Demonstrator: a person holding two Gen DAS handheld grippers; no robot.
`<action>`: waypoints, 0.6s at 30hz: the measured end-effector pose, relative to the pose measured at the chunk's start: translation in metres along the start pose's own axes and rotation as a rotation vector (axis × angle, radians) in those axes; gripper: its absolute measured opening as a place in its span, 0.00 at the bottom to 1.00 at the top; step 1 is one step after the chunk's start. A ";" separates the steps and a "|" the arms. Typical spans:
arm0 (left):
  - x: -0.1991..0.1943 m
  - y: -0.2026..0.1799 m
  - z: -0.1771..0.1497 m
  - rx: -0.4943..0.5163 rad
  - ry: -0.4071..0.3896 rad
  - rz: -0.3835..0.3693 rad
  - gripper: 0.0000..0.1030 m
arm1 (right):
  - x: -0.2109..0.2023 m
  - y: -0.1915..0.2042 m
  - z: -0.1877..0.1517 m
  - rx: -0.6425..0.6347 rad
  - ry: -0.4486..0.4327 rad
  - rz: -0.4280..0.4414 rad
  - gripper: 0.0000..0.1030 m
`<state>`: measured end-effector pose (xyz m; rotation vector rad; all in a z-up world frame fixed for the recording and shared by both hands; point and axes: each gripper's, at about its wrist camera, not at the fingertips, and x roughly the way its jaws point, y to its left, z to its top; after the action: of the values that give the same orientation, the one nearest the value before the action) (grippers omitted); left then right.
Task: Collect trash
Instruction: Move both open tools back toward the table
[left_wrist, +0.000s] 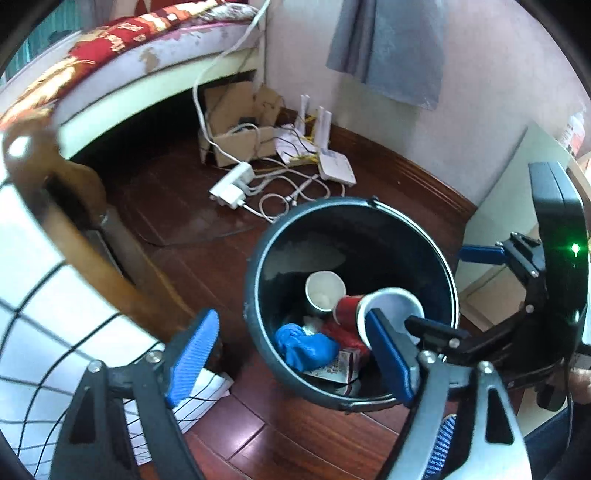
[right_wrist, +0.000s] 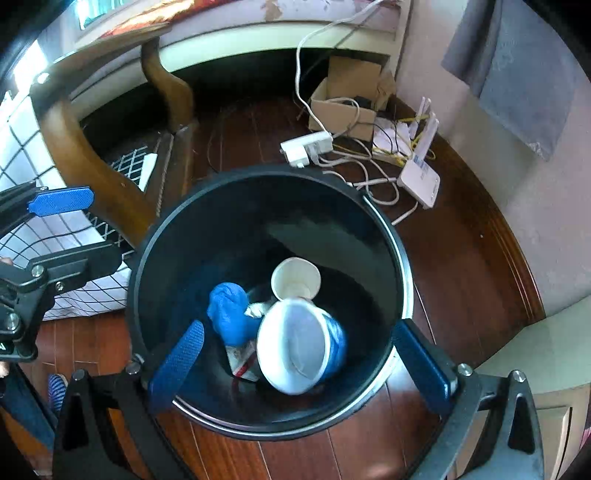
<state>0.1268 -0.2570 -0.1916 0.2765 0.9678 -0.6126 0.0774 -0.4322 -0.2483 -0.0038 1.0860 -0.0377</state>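
A black trash bucket (left_wrist: 255, 280) stands on the wooden floor and also shows in the right wrist view (right_wrist: 147, 258). Inside lie a white paper cup (right_wrist: 295, 277), a blue crumpled glove (right_wrist: 229, 314), a red cup (left_wrist: 345, 308) and a paper wrapper (right_wrist: 240, 360). A blue-and-white paper cup (right_wrist: 299, 347) is inside the bucket mouth, tilted and blurred, apart from both fingers. My right gripper (right_wrist: 301, 363) is open above the bucket, empty. My left gripper (left_wrist: 291, 350) is open and empty over the bucket's left rim.
A wooden chair leg (right_wrist: 92, 158) and a grid-patterned cloth (left_wrist: 44, 321) are left of the bucket. A power strip (right_wrist: 306, 147), cables, a white router (right_wrist: 421, 181) and a cardboard box (right_wrist: 347, 99) lie by the wall. A white cabinet (left_wrist: 491, 236) stands at right.
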 end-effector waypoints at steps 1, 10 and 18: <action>-0.005 0.002 -0.001 -0.003 -0.008 0.008 0.83 | -0.004 0.004 0.002 -0.007 -0.007 0.000 1.00; -0.044 0.018 -0.006 -0.049 -0.062 0.043 0.83 | -0.037 0.034 0.009 -0.047 -0.053 0.005 1.00; -0.096 0.033 -0.010 -0.080 -0.146 0.090 0.86 | -0.079 0.058 0.018 -0.071 -0.119 0.003 1.00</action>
<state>0.0993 -0.1911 -0.1188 0.2001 0.8325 -0.5039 0.0584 -0.3719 -0.1714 -0.0671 0.9674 0.0039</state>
